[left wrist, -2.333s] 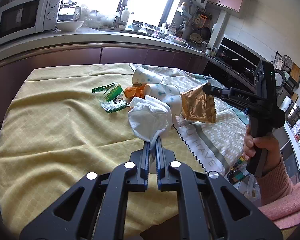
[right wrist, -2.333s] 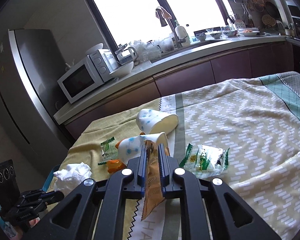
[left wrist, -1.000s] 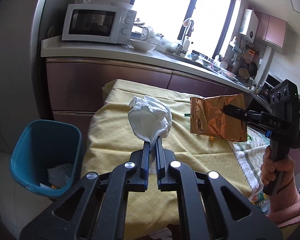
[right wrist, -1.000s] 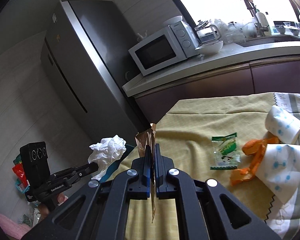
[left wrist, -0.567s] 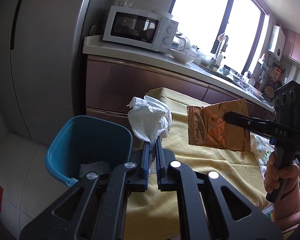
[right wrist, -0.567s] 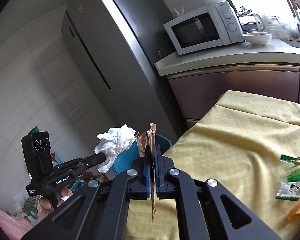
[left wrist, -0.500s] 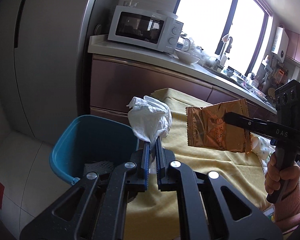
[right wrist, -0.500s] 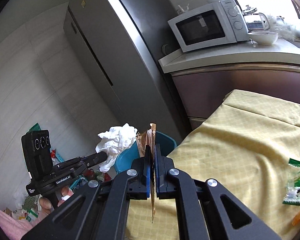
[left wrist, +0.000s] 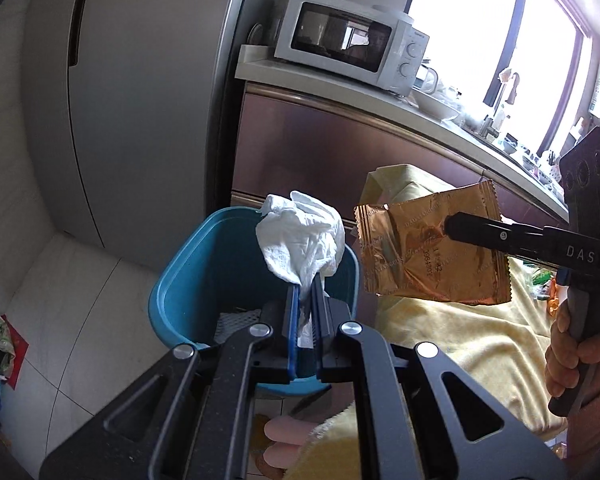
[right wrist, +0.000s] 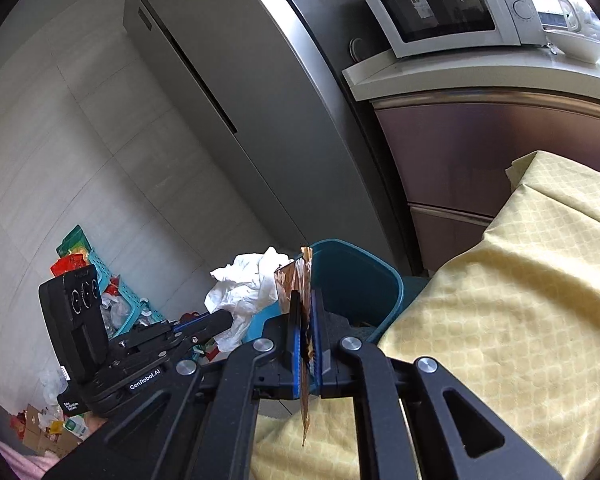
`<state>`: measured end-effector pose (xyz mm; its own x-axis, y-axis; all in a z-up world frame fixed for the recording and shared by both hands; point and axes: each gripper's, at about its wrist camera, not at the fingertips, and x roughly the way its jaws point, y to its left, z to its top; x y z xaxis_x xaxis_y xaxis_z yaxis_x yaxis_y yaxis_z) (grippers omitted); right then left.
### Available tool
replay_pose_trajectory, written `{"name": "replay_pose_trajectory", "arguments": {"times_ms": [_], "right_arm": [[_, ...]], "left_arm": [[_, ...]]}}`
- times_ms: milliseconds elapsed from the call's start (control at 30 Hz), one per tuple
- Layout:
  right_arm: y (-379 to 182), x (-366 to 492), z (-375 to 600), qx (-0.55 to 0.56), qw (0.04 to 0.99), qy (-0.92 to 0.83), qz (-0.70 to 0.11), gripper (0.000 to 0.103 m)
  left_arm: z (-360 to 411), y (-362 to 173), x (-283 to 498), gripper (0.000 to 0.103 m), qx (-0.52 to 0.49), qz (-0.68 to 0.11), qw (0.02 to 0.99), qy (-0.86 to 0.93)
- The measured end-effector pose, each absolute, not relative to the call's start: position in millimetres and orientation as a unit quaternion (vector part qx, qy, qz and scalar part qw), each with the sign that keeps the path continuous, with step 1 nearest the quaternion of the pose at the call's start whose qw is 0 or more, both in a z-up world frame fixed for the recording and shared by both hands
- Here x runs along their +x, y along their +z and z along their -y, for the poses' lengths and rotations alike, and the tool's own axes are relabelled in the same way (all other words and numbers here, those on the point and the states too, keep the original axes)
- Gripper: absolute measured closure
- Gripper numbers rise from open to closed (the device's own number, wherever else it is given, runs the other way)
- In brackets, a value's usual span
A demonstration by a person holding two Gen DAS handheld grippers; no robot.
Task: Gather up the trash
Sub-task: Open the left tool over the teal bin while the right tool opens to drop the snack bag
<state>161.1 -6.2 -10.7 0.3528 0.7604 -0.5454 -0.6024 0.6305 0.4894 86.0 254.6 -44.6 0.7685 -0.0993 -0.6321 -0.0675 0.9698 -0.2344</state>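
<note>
My left gripper (left wrist: 306, 292) is shut on a crumpled white tissue (left wrist: 300, 240) and holds it over the open teal trash bin (left wrist: 180, 280) on the floor. The tissue also shows in the right wrist view (right wrist: 244, 292). My right gripper (right wrist: 306, 300) is shut on a copper foil snack wrapper (right wrist: 300, 276), seen edge-on, just in front of the bin (right wrist: 356, 276). In the left wrist view the wrapper (left wrist: 432, 248) hangs flat to the right of the bin, beside the tissue. The bin holds some white mesh trash.
The table with its yellow cloth (right wrist: 520, 300) stands right of the bin. A steel fridge (left wrist: 140, 100) and a counter with a microwave (left wrist: 348, 40) stand behind. A teal basket and loose litter (right wrist: 100, 280) lie on the floor at left.
Both grippers have swung left from the table toward the bin, each with its trash still held. The tissue is now over the bin's opening and the wrapper is close beside it.
</note>
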Motion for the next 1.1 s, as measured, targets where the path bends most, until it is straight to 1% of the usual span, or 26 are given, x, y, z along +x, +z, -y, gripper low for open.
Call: {"name": "replay_pose_trajectory", "arguments": {"times_ms": [367, 500, 533, 600, 667, 767, 1000, 1100], "right_arm": [[-45, 183, -45, 0.084, 0.807, 0.389, -0.436, 0.098], [-58, 192, -60, 0.083, 0.804, 0.377, -0.452, 0.095], [-60, 193, -62, 0.084, 0.804, 0.373, -0.456, 0.091], [-66, 198, -65, 0.087, 0.801, 0.369, -0.464, 0.083], [-68, 199, -66, 0.089, 0.8, 0.366, -0.467, 0.083], [-67, 199, -61, 0.091, 0.801, 0.369, -0.463, 0.082], [-56, 187, -40, 0.095, 0.808, 0.38, -0.44, 0.08], [-46, 176, -23, 0.091, 0.816, 0.385, -0.423, 0.075]], "left_arm": [[-275, -83, 114, 0.097, -0.138, -0.38, 0.914, 0.03], [-276, -93, 124, 0.095, -0.143, -0.39, 0.909, 0.035], [-276, -96, 126, 0.095, -0.144, -0.391, 0.908, 0.035], [-277, -101, 128, 0.091, -0.147, -0.395, 0.906, 0.036], [-277, -105, 131, 0.088, -0.149, -0.396, 0.905, 0.037], [-276, -107, 132, 0.087, -0.152, -0.395, 0.905, 0.037], [-262, -93, 122, 0.08, -0.143, -0.372, 0.917, 0.02], [-250, -80, 116, 0.075, -0.137, -0.357, 0.924, 0.003]]}}
